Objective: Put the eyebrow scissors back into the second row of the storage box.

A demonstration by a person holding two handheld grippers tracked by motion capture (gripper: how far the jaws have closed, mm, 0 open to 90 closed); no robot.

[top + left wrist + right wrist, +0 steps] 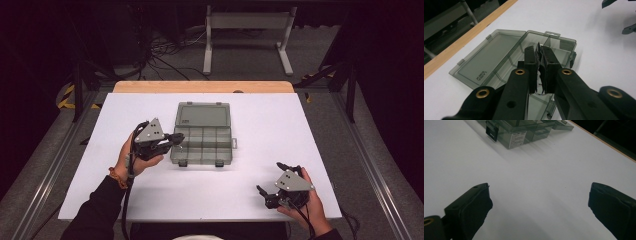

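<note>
A smoky clear compartment box (176, 150) lies in the middle of the white table, its lid (204, 115) folded back flat. The compartments look empty. My left gripper (178, 138) reaches from the left to the box's left rim. In the left gripper view its jaws (539, 48) are pressed together over the open box (564, 43); whether something thin sits between the pads I cannot tell. My right gripper (268, 176) rests near the table's front right corner with its jaws wide apart. In the right gripper view nothing lies between them (539, 205), and the box (524, 132) is farther off.
The white table (280, 125) has a wooden strip (202, 86) along its far edge. Beyond it on the floor stand a white metal frame (247, 22) and loose cables (165, 55). Metal rails (365, 155) run along both sides of the table.
</note>
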